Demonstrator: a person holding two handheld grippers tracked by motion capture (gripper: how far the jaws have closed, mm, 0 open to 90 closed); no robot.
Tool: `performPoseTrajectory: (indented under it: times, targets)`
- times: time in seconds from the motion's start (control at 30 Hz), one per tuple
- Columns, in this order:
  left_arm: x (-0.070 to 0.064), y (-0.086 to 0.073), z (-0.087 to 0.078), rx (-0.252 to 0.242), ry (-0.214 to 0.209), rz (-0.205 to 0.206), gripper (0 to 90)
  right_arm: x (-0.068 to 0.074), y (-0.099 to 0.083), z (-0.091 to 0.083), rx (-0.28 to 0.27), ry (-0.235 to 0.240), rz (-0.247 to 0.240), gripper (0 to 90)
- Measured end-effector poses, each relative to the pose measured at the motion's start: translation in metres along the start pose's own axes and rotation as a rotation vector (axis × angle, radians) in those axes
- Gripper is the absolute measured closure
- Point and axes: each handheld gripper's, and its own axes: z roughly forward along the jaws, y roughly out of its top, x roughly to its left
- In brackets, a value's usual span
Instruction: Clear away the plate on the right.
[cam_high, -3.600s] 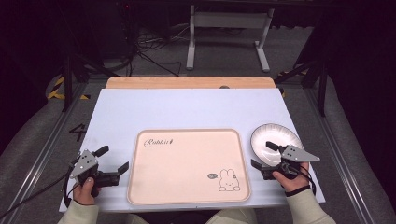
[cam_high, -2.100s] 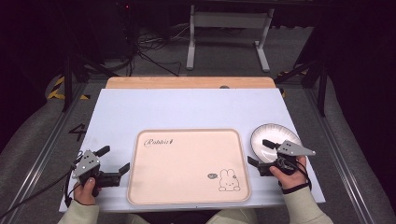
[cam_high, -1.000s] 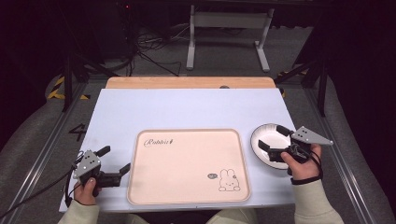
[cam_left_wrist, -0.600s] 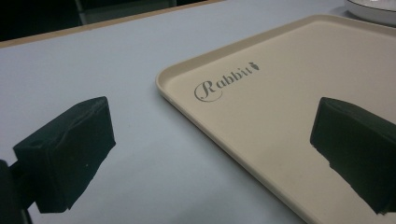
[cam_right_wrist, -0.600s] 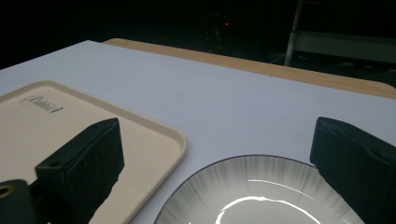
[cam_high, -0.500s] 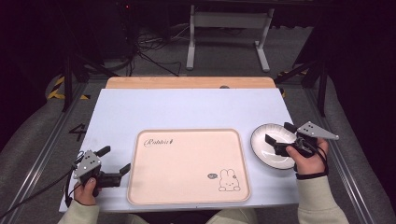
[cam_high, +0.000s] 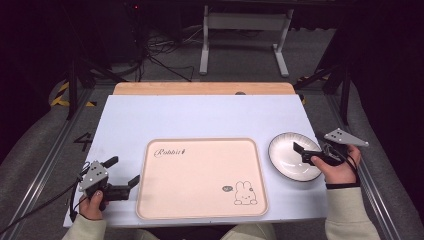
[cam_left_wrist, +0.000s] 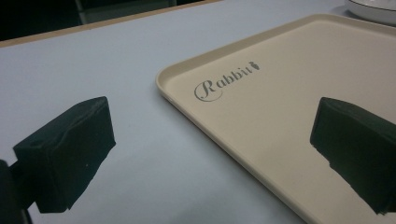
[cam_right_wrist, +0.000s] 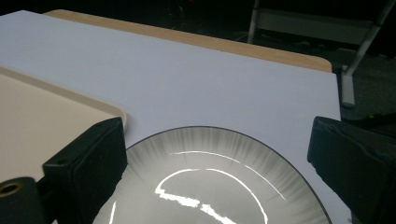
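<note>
Right gripper (cam_high: 306, 152): held in the person's right hand (cam_high: 340, 167) at the right side of the table (cam_high: 200, 115). Its jaws are spread wide and grasp nothing. In the high view the jaw tips reach over the right part of the plate (cam_high: 287, 155); whether they touch the plate's surface cannot be told. In the right gripper view the two black jaws stand far apart at either side, with the plate (cam_right_wrist: 210, 182) lying between and below them.

Plate: white inside with a dark rim, round, lying flat on the pale blue table surface. It sits just beside the right edge of the tray (cam_high: 200, 175), with a narrow strip of table showing between the two. The right gripper view shows bright reflections on its glaze and the tray's rounded corner (cam_right_wrist: 70, 116) near its left rim.

Left gripper (cam_high: 122, 172): held in the person's left hand (cam_high: 92, 200) near the front left corner of the table, just beside the tray's left edge. Its jaws are released and hold nothing. In the left gripper view one jaw stands over bare table, the other over the tray (cam_left_wrist: 280, 107).

Tray: cream, rectangular, bare, at the table's front centre. It bears the word "Rabbit" at its far left and a small rabbit drawing (cam_high: 243, 192) at its near right.
</note>
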Motion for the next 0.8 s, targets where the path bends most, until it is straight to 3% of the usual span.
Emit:
performPoseTrajectory:
  times: [0.07,0.1,0.27,0.47,0.8]
  targets:
    - [0.0,0.0,0.0,0.0,0.0,0.0,0.4,-0.003,-0.001,0.0,0.006,-0.015,0.011,5.6]
    - [0.0,0.0,0.0,0.0,0.0,0.0,0.4,-0.005,-0.004,0.0,0.03,-0.016,0.023,11.4]
    - [0.0,0.0,0.0,0.0,0.001,0.0,0.4,-0.009,-0.008,0.001,0.059,-0.027,0.02,15.2]
    - [0.0,0.0,0.0,0.0,0.001,0.0,0.4,-0.021,-0.014,0.0,0.068,-0.035,0.059,24.3]
    - [0.0,0.0,0.0,0.0,0.001,0.0,0.4,-0.035,-0.031,0.005,0.131,-0.075,0.116,26.9]
